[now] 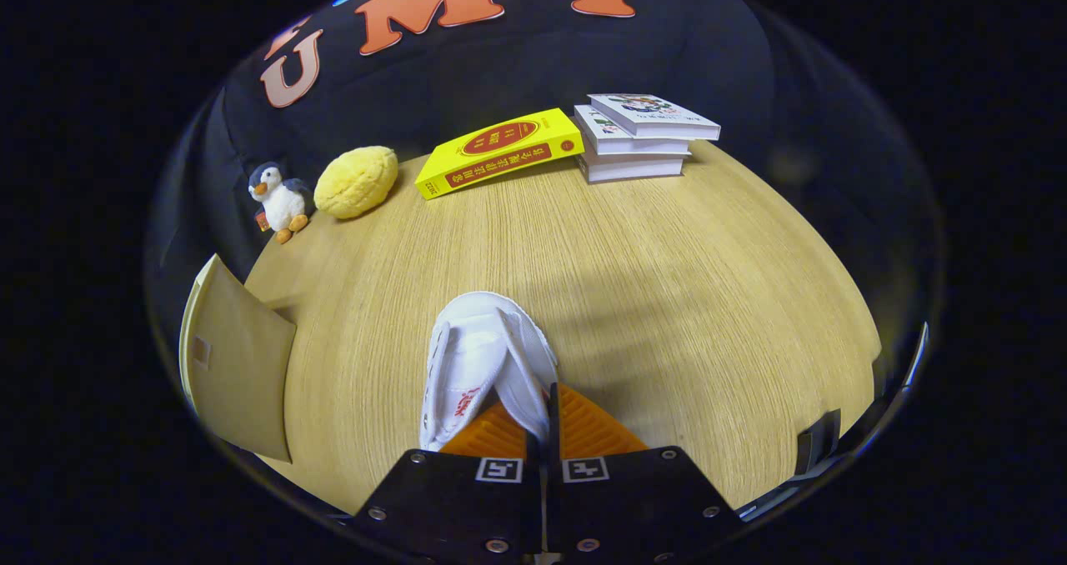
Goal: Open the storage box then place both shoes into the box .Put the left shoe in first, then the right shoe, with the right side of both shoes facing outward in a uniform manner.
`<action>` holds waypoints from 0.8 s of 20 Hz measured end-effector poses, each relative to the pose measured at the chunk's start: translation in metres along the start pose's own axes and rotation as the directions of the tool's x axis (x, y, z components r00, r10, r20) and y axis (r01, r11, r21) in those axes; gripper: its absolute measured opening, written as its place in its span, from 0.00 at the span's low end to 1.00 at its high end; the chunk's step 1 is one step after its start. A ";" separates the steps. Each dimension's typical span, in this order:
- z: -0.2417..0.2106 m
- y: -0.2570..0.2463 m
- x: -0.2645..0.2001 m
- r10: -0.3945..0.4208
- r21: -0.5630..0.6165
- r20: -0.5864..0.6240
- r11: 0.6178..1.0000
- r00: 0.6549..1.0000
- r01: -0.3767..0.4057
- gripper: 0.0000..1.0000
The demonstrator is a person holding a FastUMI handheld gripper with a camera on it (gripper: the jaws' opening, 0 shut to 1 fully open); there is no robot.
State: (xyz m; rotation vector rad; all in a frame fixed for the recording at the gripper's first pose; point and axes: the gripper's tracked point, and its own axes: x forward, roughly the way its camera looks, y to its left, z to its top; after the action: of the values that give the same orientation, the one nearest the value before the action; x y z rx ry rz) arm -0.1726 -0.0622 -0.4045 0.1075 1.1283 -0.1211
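Note:
A white canvas shoe (483, 357) with red print on its side hangs just ahead of my fingers, toe pointing away over the wooden table (667, 282). My gripper (542, 419) is shut on the shoe's heel edge, the two fingers pressed close together on the thin fabric. To the left stands the tan lid or flap of the storage box (237, 373), raised and angled; the inside of the box is hidden.
At the far side of the table lie a yellow book (500, 152) and a stack of white books (638, 136). A yellow plush cushion (357, 182) and a small penguin toy (279, 200) sit at the back left. A dark object (821, 440) sits at the right edge.

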 end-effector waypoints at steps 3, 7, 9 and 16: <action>0.029 0.028 -0.018 0.041 0.003 0.045 0.999 0.998 -0.041 0.03; 0.069 0.075 -0.049 0.103 0.005 0.108 0.995 0.989 -0.104 0.03; 0.091 0.103 -0.064 0.142 -0.008 0.156 0.990 0.978 -0.142 0.03; 0.125 0.184 -0.101 0.234 -0.056 0.238 0.972 0.943 -0.227 0.02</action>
State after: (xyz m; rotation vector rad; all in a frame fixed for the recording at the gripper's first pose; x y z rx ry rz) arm -0.0759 0.1055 -0.2556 0.1940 0.8642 0.0891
